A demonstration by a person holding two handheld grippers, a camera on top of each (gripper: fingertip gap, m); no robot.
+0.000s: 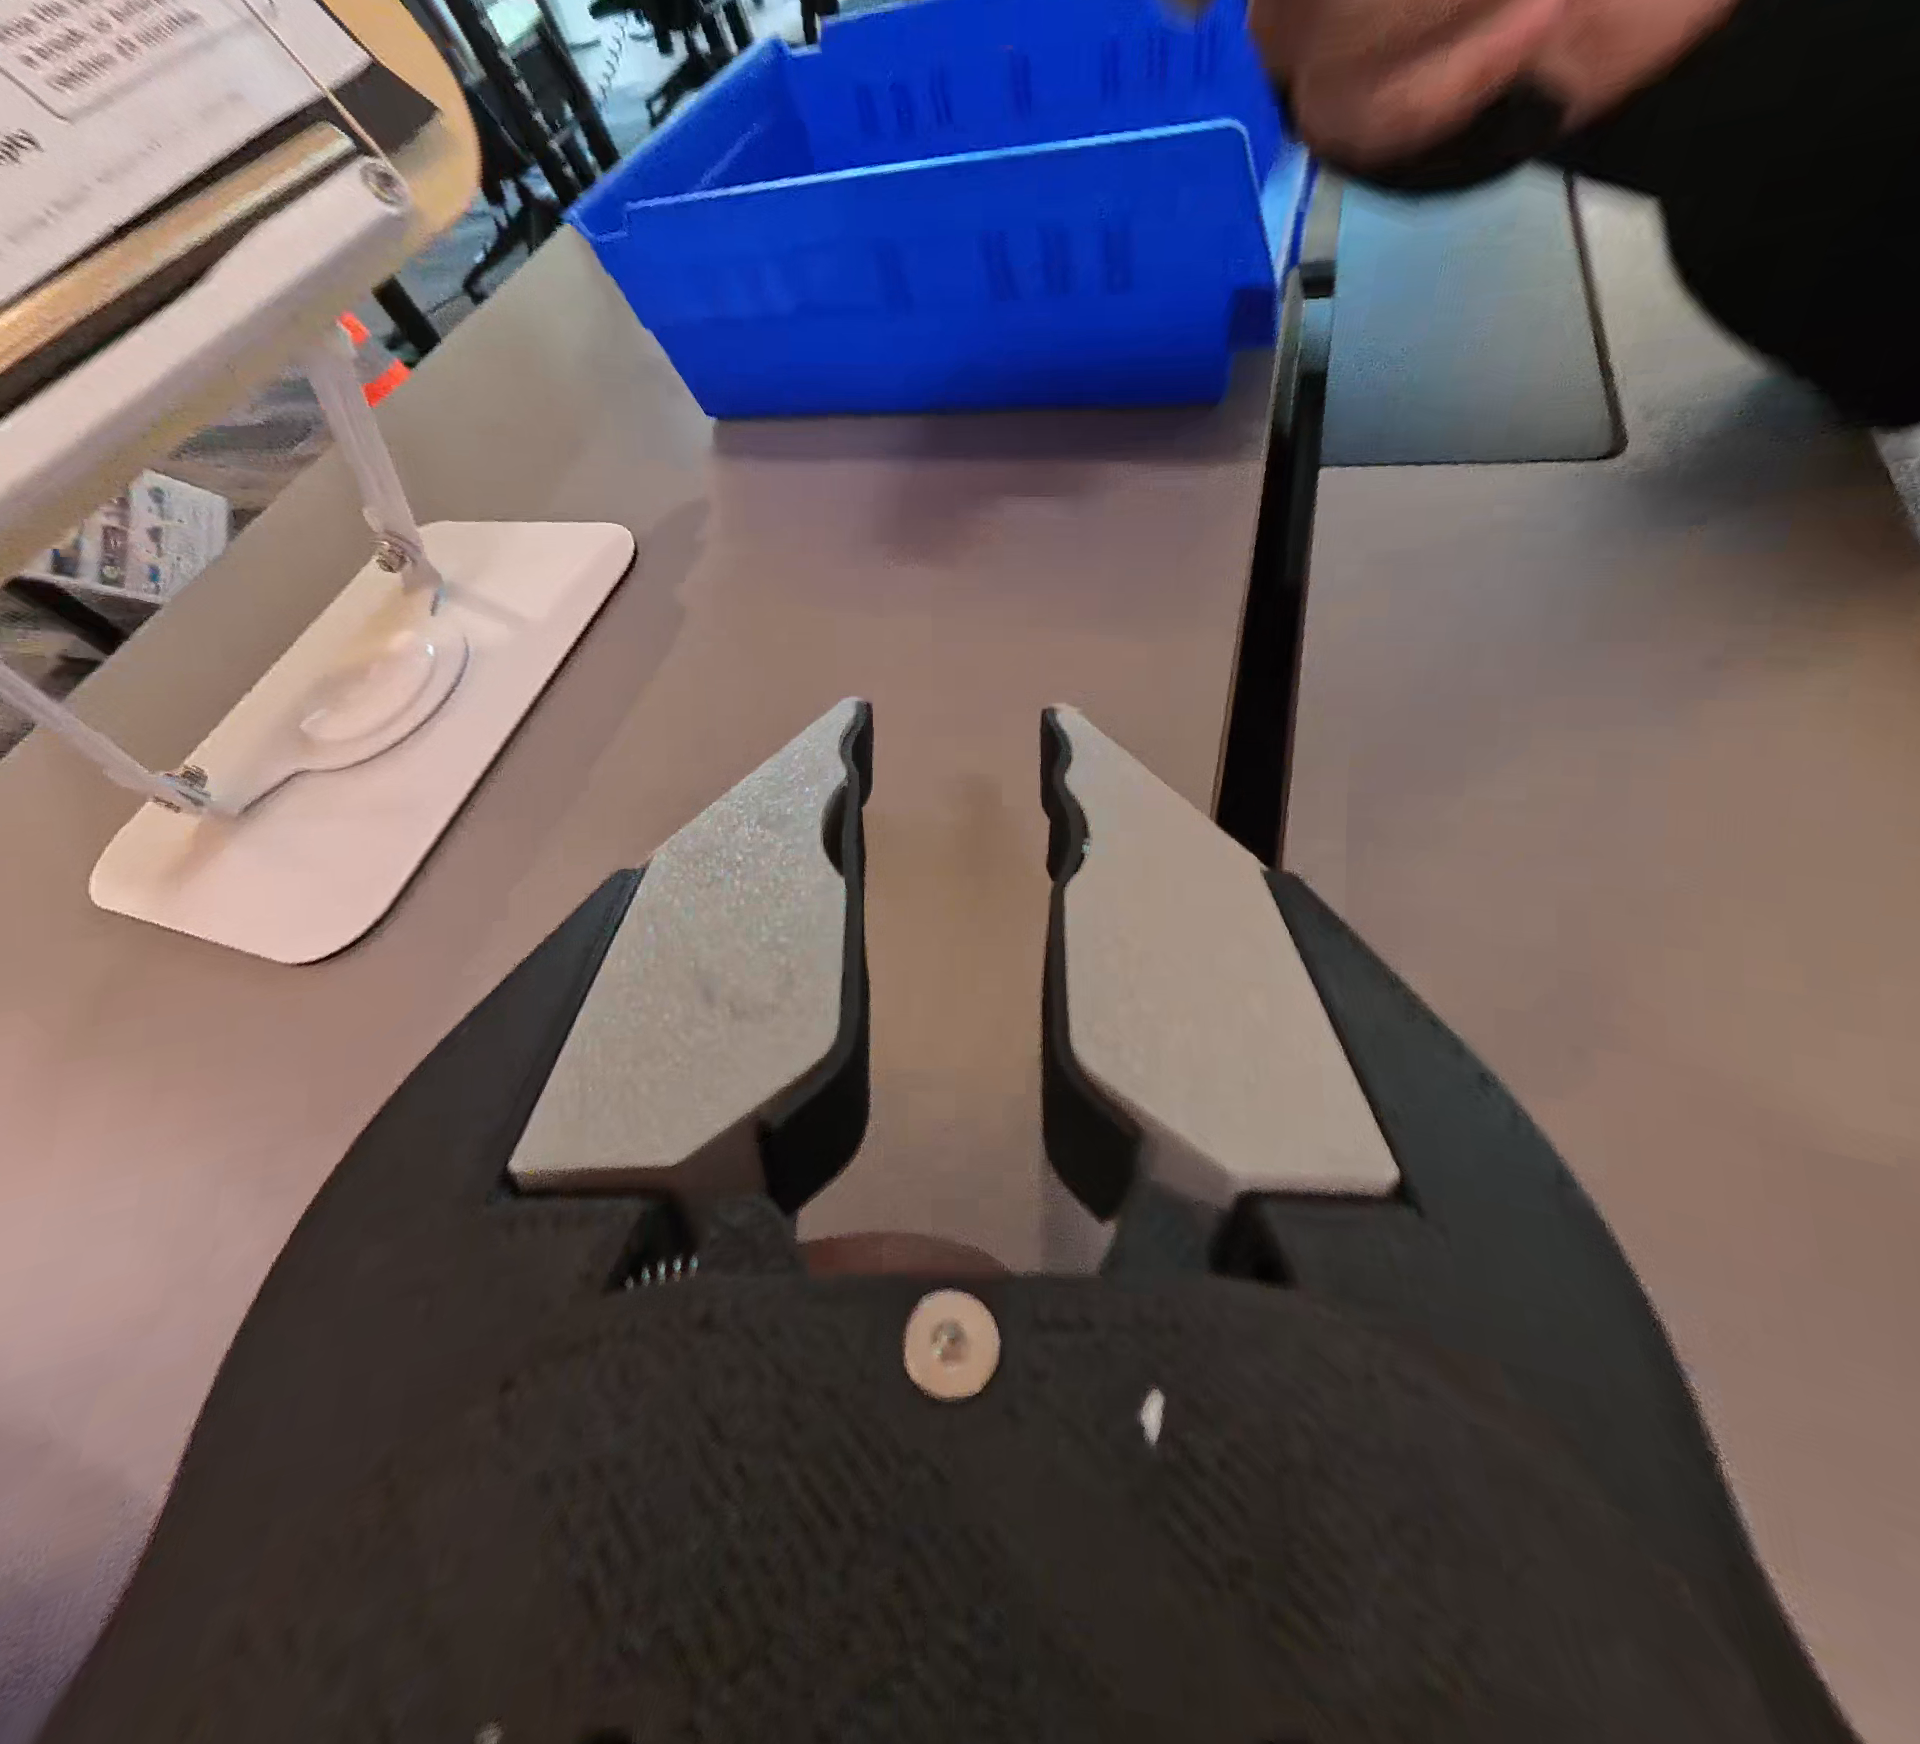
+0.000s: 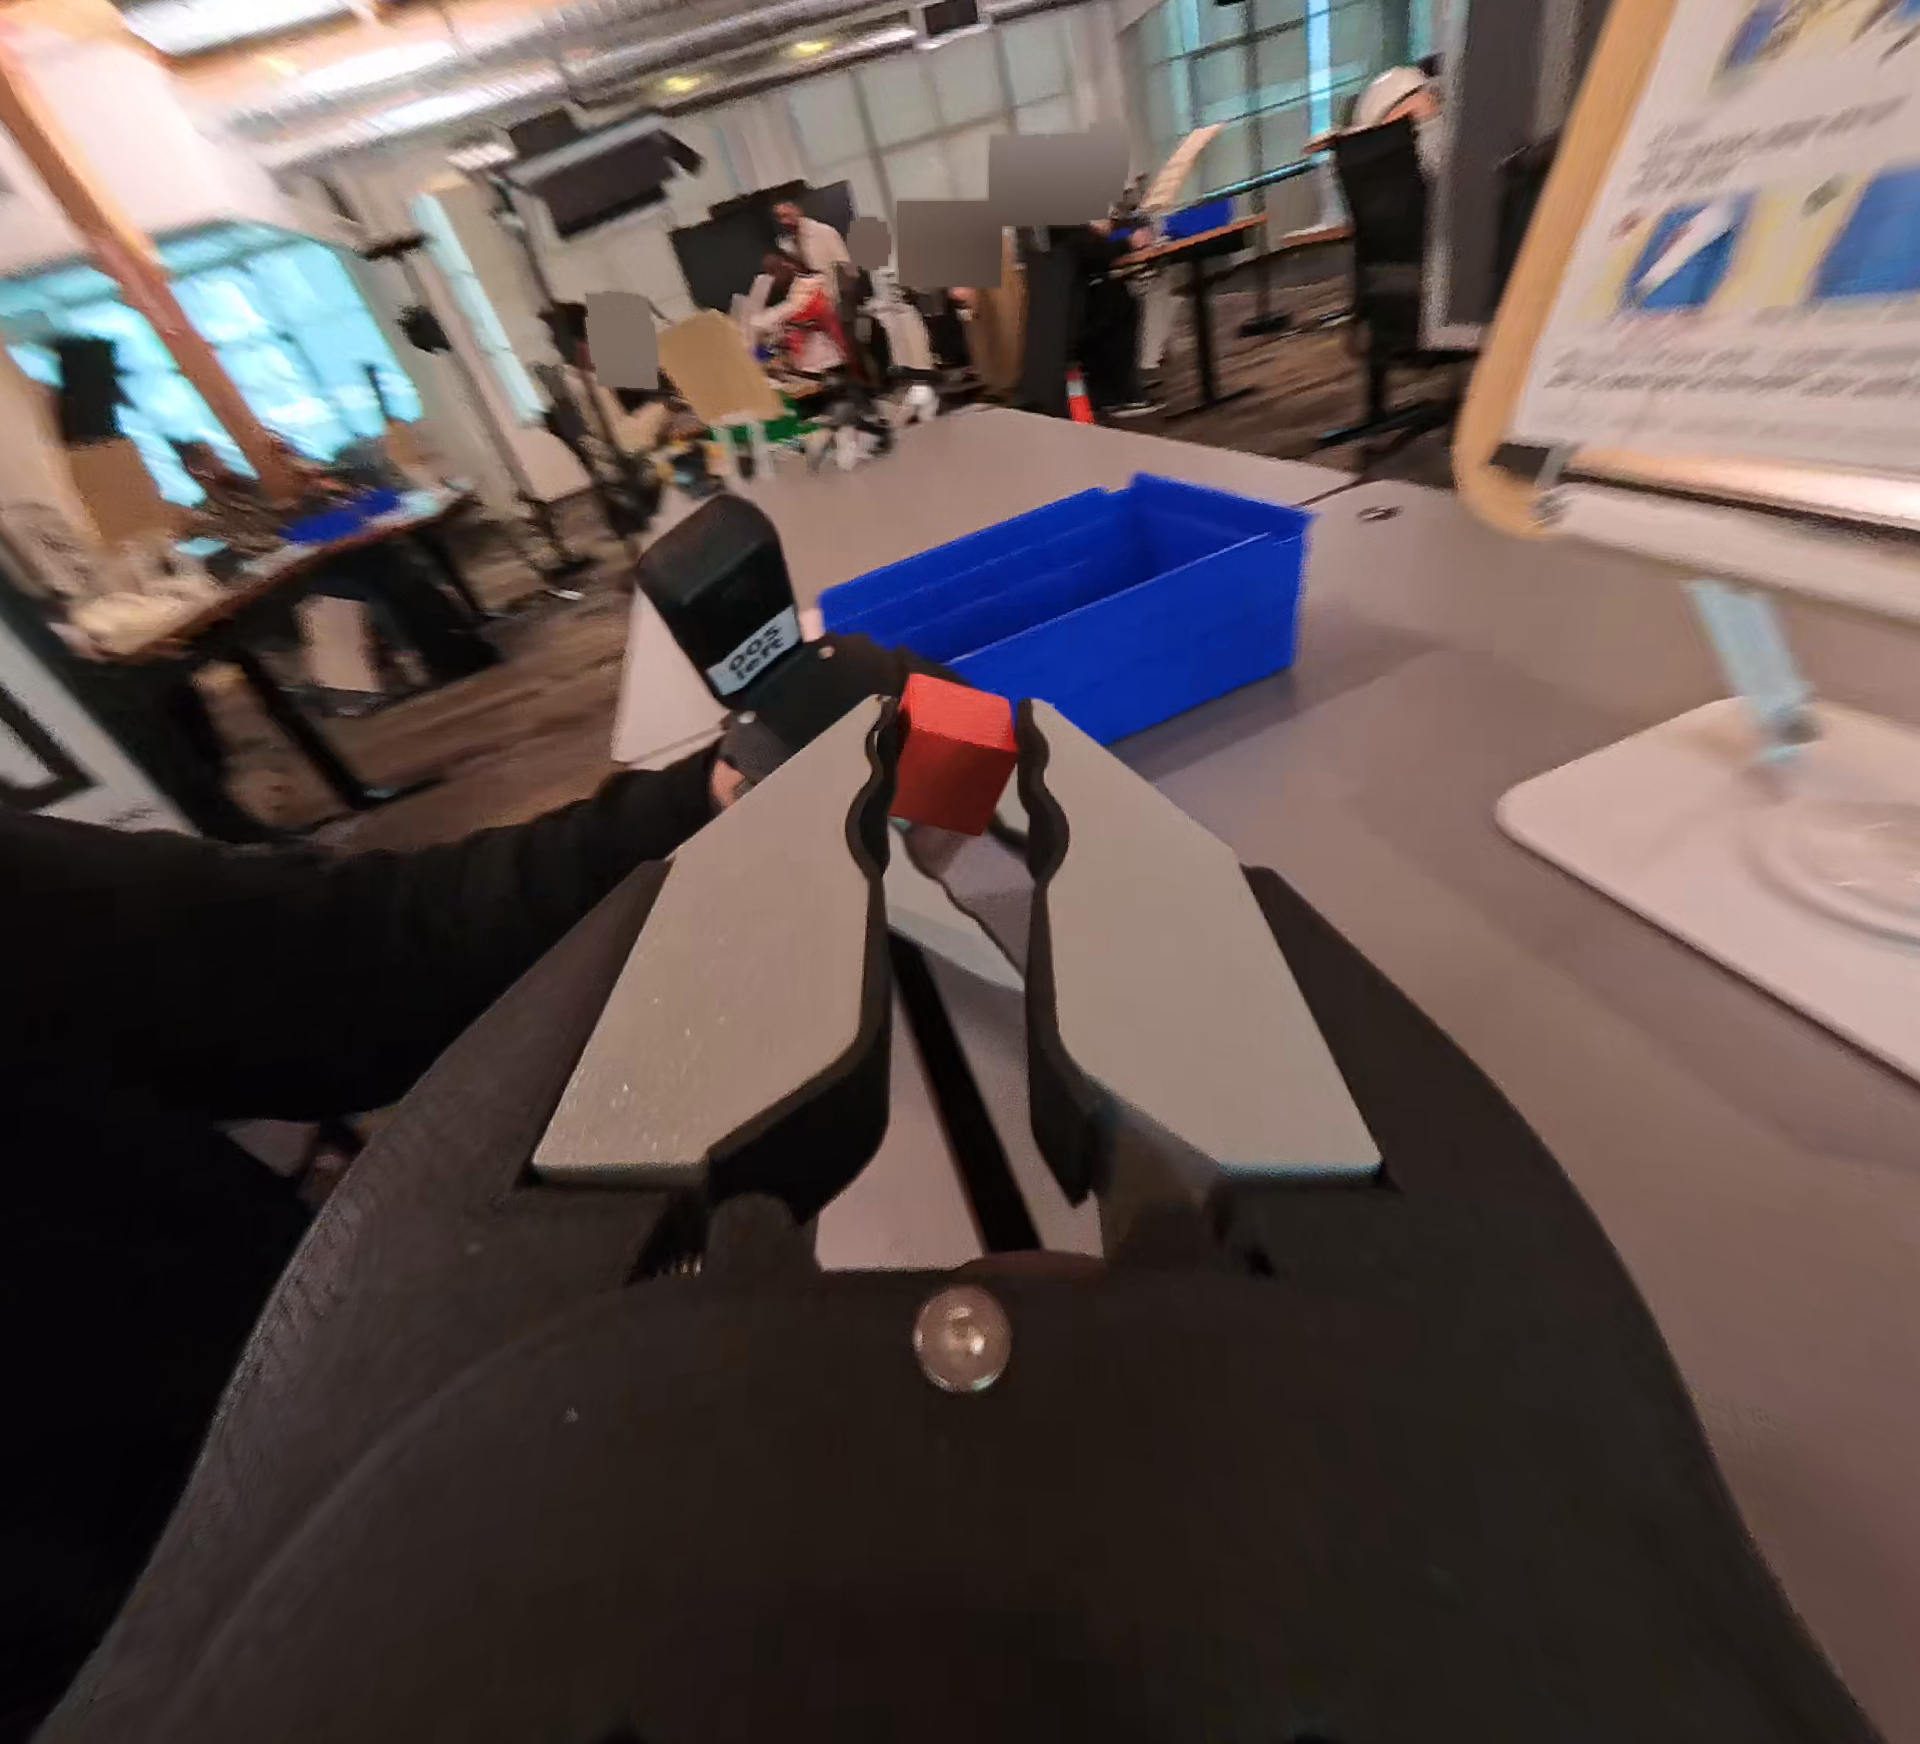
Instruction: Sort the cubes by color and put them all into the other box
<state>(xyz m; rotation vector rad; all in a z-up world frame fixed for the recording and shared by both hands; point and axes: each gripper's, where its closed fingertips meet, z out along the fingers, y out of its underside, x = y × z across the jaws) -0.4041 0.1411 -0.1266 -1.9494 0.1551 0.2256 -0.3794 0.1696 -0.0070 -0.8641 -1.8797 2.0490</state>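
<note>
My right gripper (image 2: 954, 738) is shut on a red cube (image 2: 951, 764) and holds it above the grey table, short of a blue box (image 2: 1091, 645) with a divider wall inside. My left gripper (image 1: 956, 738) is open and empty, low over the table, with the blue box (image 1: 935, 312) ahead of it. The left gripper's black body (image 2: 727, 603) shows in the right wrist view, just left of the cube. A blurred hand (image 1: 1475, 1) on the right gripper hangs over the box's right end in the left wrist view. What lies inside the box is hidden.
A white stand (image 1: 364, 738) holding a clipboard with a printed sheet (image 1: 125, 1) stands left of the box; it is at the right in the right wrist view (image 2: 1714, 842). A dark gap (image 1: 1262, 614) runs between two table tops. Desks, chairs and people fill the room behind.
</note>
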